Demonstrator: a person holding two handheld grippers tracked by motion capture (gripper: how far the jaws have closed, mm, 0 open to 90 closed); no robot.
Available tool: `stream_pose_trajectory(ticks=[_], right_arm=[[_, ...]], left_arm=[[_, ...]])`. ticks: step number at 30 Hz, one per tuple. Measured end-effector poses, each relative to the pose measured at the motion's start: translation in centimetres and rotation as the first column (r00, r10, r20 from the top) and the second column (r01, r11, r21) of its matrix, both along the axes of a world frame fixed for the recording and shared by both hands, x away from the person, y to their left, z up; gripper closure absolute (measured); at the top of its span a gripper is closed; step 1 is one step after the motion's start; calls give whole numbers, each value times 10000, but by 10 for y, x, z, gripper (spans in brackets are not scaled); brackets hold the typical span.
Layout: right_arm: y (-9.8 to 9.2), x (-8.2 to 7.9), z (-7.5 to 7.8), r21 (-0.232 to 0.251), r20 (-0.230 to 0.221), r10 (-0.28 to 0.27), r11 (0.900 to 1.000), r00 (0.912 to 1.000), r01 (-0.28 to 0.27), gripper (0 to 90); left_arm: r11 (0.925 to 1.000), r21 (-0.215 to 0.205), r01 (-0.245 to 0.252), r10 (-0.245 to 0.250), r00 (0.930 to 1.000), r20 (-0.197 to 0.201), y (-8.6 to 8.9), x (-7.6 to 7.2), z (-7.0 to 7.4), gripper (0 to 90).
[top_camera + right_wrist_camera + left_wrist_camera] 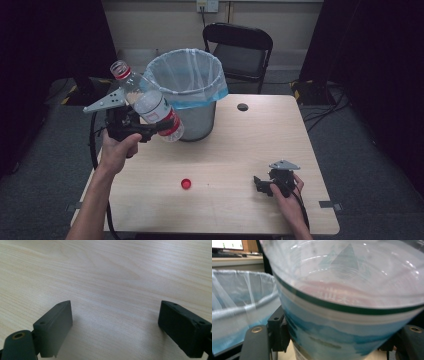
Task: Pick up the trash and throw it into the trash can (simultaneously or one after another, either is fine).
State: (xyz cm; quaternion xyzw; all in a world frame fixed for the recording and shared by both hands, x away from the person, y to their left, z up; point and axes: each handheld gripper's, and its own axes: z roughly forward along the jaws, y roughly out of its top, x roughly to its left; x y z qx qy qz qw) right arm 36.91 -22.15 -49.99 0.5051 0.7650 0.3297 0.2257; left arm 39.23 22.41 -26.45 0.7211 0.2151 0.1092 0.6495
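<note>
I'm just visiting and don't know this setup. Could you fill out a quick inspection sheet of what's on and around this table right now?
Surface: light wooden table, with a round hole near its far edge.
Job's things: clear plastic bottle, uncapped and tilted, held beside the lined bin; red cap lying on the table.
Clutter: nothing seen.
Grippers: left tool is closed on the bottle and raised off the table; right tool rests low at the table, jaws wide apart with nothing between them.
Cables: one trails from each tool; more lie on the floor to the right.
Surroundings: black folding chair behind the table, dark curtains, grey floor.

Overhead camera; two close tongs cameras
</note>
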Motion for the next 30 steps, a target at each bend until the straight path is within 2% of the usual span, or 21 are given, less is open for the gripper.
stream_pose_trajectory(ticks=[7, 16, 18, 23, 30], right_arm=[[0, 0, 0, -1, 1, 1, 10000, 10000, -1, 115], [0, 0, 0, -3, 3, 1, 10000, 10000, -1, 115], [0, 0, 0, 2, 3, -13, 10000, 10000, 13, 115], [0, 0, 0, 4, 5, -14, 10000, 10000, 14, 115], [0, 0, 0, 5, -4, -19, 10000, 10000, 19, 115]], left_arm=[[9995, -306, -37, 44, 9997, 223, -3, 10, 14, 301], [9994, -294, -180, 191, 9992, 363, -12, 22, 24, 303], [9998, -170, -111, 119, 9989, 450, -16, 27, 26, 303], [9992, -265, -299, 317, 9971, 696, -21, 36, 32, 303], [9973, -289, -670, 689, 9951, 709, -23, 55, 39, 305]])
